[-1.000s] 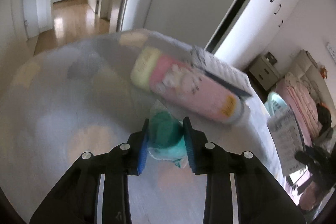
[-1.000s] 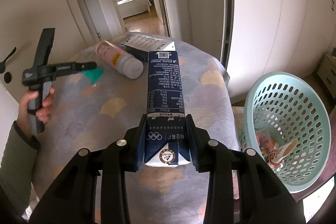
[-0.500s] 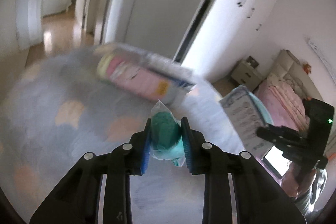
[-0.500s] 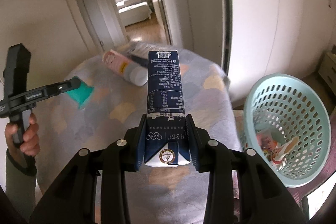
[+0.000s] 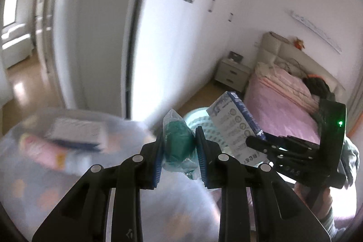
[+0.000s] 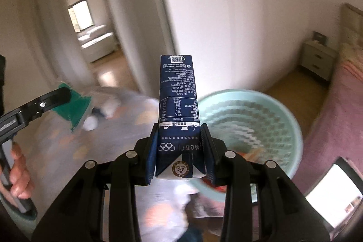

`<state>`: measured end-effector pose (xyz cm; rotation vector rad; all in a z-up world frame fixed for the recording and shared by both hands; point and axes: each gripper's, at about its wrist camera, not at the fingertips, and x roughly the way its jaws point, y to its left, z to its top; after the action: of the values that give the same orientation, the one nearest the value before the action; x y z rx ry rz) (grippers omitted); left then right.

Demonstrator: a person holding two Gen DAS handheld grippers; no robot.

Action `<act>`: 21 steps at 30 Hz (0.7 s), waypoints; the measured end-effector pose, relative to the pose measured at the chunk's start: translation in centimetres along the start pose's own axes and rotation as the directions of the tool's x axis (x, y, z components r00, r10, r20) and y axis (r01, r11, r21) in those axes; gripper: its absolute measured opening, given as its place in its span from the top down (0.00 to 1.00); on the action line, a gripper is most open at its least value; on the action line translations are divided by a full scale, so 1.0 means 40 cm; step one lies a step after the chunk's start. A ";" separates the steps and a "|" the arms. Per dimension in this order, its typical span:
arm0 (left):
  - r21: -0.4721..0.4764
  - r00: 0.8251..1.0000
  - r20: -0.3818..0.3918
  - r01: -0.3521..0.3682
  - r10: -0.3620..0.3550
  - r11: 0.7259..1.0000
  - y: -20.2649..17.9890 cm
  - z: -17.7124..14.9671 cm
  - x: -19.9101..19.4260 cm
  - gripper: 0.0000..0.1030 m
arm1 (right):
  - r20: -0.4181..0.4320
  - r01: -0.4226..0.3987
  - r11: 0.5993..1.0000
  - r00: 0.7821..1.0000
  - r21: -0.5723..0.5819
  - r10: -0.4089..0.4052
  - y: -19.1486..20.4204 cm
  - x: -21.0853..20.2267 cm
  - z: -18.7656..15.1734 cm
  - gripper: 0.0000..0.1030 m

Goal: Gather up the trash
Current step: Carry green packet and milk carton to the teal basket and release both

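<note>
My left gripper [image 5: 179, 140] is shut on a green packet in clear plastic [image 5: 178, 146], held above the table's right edge. In the right wrist view the same left gripper [image 6: 65, 94] and green packet [image 6: 78, 109] show at the left, with a hand [image 6: 18, 174] on the handle. My right gripper [image 6: 179, 135] is shut on the base of a dark blue drink carton [image 6: 177, 92], which sticks out forward over the near rim of the teal basket [image 6: 249, 119]. From the left wrist view the carton [image 5: 236, 126] hides most of the basket [image 5: 196, 113].
The table with its patterned cloth [image 5: 56, 196] still holds a blurred pink bottle [image 5: 43, 151] and a flat box [image 5: 77, 130]. A pink bed [image 5: 283, 110] and a nightstand [image 5: 231, 74] stand beyond the basket. A lit screen [image 6: 333, 192] lies at the lower right.
Both grippers have swung right, away from the table and towards the basket, each keeping its load. The bottle and box have slid to the left of the left wrist view.
</note>
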<state>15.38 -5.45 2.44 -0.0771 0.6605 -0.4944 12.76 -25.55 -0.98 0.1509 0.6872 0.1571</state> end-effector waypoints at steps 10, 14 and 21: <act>-0.002 0.984 -0.169 0.059 -0.059 0.998 -0.111 0.005 0.326 0.76 | -0.118 0.156 0.973 0.983 0.168 -0.138 -0.216 0.092 -0.010 0.68; -0.001 0.974 -0.224 0.045 -0.044 0.999 -0.122 -0.021 0.408 0.75 | -0.144 0.169 0.967 0.979 0.191 -0.142 -0.248 0.117 -0.026 0.68; -0.005 0.973 -0.230 0.027 -0.028 1.000 -0.112 -0.028 0.432 0.44 | -0.155 0.157 0.965 0.980 0.210 -0.126 -0.265 0.150 -0.014 0.68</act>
<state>24.56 -17.31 -7.30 -0.0304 0.8878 -0.5343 18.00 -34.72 -7.13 0.3052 0.8527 -0.0481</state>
